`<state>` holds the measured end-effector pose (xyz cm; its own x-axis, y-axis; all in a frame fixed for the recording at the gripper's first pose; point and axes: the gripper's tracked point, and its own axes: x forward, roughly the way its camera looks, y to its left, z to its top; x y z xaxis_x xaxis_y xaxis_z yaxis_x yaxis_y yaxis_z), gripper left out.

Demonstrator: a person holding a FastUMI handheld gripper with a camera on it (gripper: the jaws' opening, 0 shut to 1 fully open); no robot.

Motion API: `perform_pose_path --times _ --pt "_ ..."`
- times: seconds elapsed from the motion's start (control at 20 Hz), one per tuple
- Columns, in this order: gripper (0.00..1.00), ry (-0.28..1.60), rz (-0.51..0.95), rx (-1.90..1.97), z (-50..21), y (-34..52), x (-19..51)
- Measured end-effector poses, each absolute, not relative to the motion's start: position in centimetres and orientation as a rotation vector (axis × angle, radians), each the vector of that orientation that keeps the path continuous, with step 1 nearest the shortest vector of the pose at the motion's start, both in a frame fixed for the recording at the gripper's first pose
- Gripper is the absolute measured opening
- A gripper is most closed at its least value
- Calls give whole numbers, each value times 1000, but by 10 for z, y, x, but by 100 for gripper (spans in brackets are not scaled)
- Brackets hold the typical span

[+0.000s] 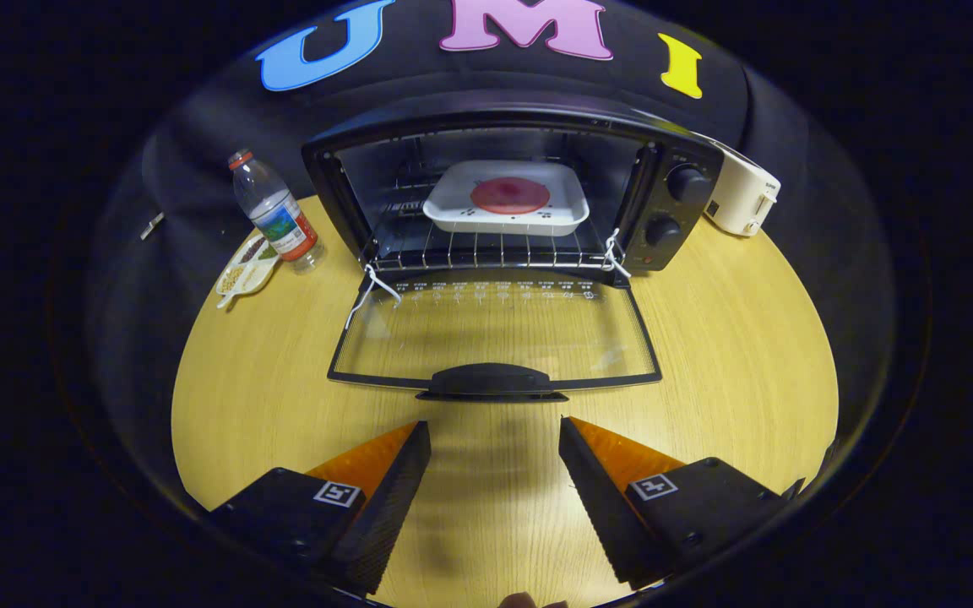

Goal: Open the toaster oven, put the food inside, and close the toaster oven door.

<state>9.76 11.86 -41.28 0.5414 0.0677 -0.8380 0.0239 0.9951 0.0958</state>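
**Inspector:** Centre frame, toaster oven (503, 203) stands with door (495, 338) folded flat on the bench (731, 338). White tray (505, 198) with the red food (510, 195) sits on the rack inside. Remaining step, by my judgement: closing.

**Assessor:** And the gripper (495, 473)?

**Inspector:** Lower centre, fingers spread wide, gripping nothing, just short of the door handle (492, 382).

**Assessor:** Recommended method?

**Inspector:** Get under the handle's middle and lift in an arc about the hinge. Lifting off-centre could twist the door; slamming could jolt the tray.

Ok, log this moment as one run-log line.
stage: food in, door not yet closed | toaster oven door open flat | tray on rack | gripper open, just short of door handle
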Motion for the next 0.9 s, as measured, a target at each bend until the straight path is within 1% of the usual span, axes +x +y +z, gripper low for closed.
perform_pose_path --times 0.4,0.65,0.9 --pt "100 1099 -40 98 -463 116 119" --pt "99 1109 -52 102 -463 115 129" --pt "99 1067 -51 108 -452 116 126"
